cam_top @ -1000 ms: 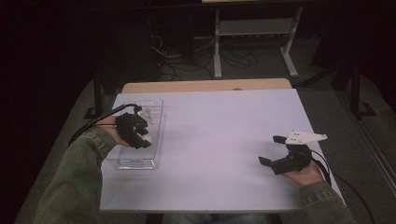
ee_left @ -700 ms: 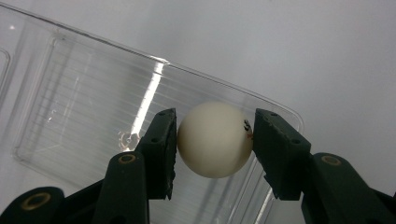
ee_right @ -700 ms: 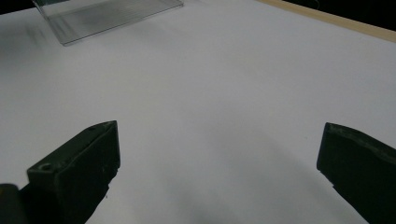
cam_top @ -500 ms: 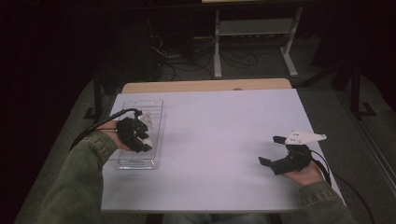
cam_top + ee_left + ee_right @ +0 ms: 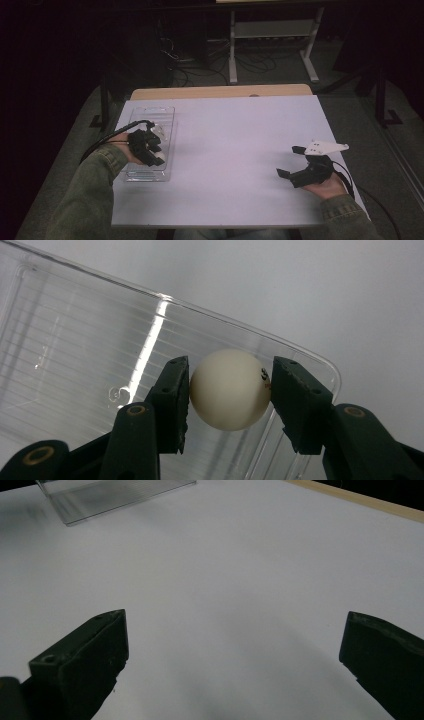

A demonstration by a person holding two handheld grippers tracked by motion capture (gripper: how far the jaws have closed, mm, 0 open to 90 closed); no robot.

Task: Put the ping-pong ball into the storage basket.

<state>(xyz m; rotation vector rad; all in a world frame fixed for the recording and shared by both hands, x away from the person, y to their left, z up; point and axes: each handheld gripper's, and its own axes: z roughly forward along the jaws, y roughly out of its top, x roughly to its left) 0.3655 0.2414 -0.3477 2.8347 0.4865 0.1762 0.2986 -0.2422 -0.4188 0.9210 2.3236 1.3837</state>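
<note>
Near the counter's (image 5: 225, 150) right edge, the right hand-held gripper (image 5: 296, 162) rests spread wide, empty. Farther off, at the left edge, the left hand-held gripper (image 5: 230, 390) pinches the ball (image 5: 230, 389) over the tray (image 5: 155, 120). Likely mid-pickup or placing; next needs a steady lift.

A metal rack (image 5: 272, 37) and cables (image 5: 192, 55) stand beyond the table (image 5: 225, 145).

My high camera looks forward and down over the whole counter (image 5: 225, 150). My left gripper camera sits close above the clear tray (image 5: 75, 365), looking along its jaws. My right one faces low across the counter toward that same tray (image 5: 115, 495).
</note>
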